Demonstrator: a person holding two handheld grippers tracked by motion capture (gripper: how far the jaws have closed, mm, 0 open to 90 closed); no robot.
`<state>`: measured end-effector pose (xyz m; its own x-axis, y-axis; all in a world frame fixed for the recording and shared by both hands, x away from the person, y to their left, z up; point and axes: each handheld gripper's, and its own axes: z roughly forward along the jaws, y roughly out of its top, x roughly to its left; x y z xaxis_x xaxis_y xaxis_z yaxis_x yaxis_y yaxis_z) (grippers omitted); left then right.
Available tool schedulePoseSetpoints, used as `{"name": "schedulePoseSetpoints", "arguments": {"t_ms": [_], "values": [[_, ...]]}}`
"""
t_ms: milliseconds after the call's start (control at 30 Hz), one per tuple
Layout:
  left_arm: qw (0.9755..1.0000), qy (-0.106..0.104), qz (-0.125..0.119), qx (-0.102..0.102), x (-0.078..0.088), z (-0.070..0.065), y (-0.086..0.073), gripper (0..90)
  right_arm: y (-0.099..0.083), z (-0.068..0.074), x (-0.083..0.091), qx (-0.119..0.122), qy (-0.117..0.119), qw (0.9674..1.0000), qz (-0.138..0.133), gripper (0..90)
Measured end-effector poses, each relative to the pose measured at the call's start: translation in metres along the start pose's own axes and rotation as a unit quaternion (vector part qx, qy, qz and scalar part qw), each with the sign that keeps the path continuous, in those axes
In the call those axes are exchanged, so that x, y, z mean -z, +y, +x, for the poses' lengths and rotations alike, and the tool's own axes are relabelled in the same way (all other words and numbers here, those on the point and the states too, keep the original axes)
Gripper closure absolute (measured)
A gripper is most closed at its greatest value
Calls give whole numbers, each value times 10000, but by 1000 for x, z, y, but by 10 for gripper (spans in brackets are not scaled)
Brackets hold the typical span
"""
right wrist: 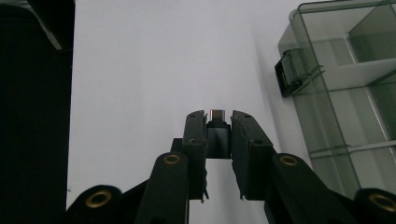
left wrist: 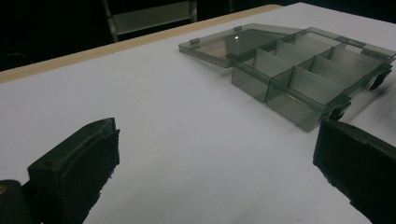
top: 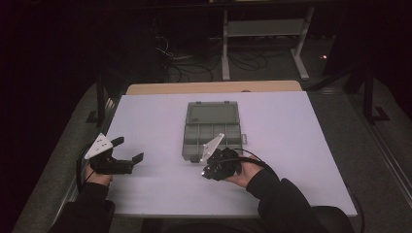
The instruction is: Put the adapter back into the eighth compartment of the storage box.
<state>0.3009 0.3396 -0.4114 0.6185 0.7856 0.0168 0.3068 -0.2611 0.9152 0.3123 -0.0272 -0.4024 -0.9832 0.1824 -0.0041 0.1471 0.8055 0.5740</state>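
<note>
A small grey adapter point(right wrist: 217, 133) with a metal plug tip sits clamped between the right gripper's point(right wrist: 218, 122) jaws, just beside the box's point(top: 212, 131) near edge. The clear grey box lies open mid-table point(top: 291, 145), lid flat behind, compartments empty. The left gripper point(top: 127, 149) hovers at the table's left, jaws wide apart.

Right tongs clamped on a small adapter above the white table

The right tongs point(right wrist: 218, 122) gripped a small dark adapter point(right wrist: 218, 133) between both jaws, its metal plug tip poking out past them. A smoky clear compartment box point(right wrist: 341, 93) lay open at the right, its black latch point(right wrist: 286, 73) facing the white table point(right wrist: 154, 60).
</note>
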Motion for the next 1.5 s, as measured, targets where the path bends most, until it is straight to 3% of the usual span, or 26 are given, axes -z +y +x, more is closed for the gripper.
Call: {"name": "schedulePoseSetpoints", "arguments": {"t_ms": [967,1500], "values": [[10000,-1,0,8,0,0,0,0,-6,-11,26,-196,-247,9993,-200,747],[10000,8,14,-1,0,1,0,0,-19,-29,56,-445,-535,9966,-443,747]]}}
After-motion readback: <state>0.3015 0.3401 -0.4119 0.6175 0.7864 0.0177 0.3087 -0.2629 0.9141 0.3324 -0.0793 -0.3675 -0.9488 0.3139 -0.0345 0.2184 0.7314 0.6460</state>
